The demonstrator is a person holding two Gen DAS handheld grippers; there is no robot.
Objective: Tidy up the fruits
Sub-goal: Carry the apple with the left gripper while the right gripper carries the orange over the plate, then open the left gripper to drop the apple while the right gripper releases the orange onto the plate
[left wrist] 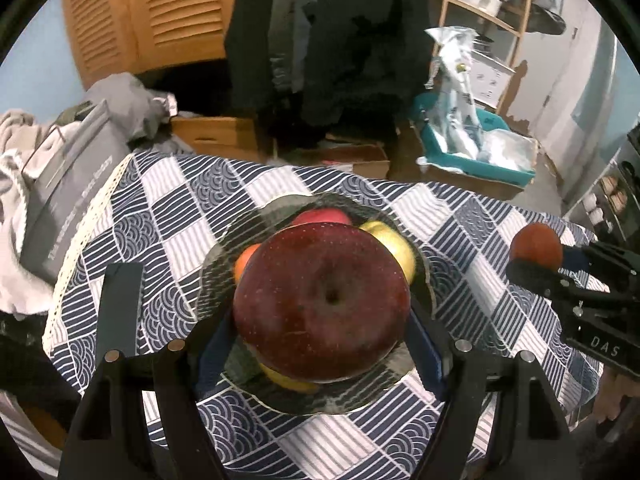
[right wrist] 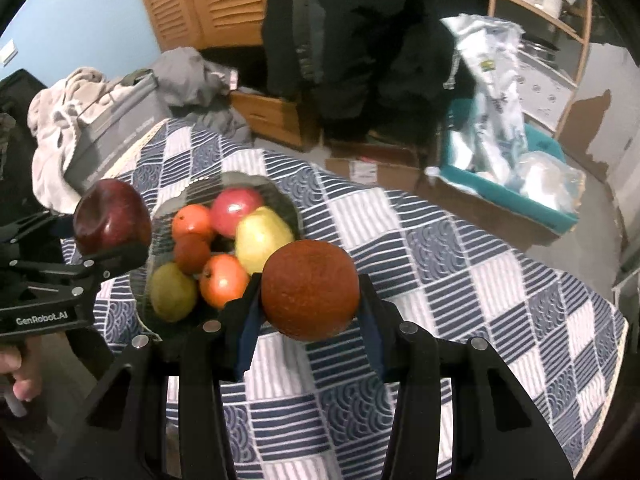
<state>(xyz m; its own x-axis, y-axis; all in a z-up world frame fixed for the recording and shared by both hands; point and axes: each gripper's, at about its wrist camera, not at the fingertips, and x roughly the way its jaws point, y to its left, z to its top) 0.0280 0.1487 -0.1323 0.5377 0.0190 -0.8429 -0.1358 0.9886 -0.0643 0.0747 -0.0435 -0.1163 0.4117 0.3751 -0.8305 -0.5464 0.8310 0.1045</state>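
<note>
Left tool (left wrist: 322, 312): you are clamping a dark red apple (left wrist: 322, 300) between its pads, jaws standing fairly wide around it, and carrying it right over the glass bowl (right wrist: 280, 200). Right tool (right wrist: 310, 292): you are gripping a rough brown-orange fruit (right wrist: 310, 288), jaws drawn in tight on it, and holding it above the checked cloth (right wrist: 460, 280) on the counter, just beside the bowl.

Bowl is already crowded: two pears, a pink apple, several orange fruits, heaped near the rim.

Risks from here:
- You are holding the apple by its round flanks only; a quick tilt could be letting it slip and drop onto the pile, bruising fruit or knocking the glass.
- Releasing on the heap instead of in a gap could be sending a piece rolling out across the cloth toward the counter edge.
- Both tools are closing on one bowl; they could be bumping each other.
</note>
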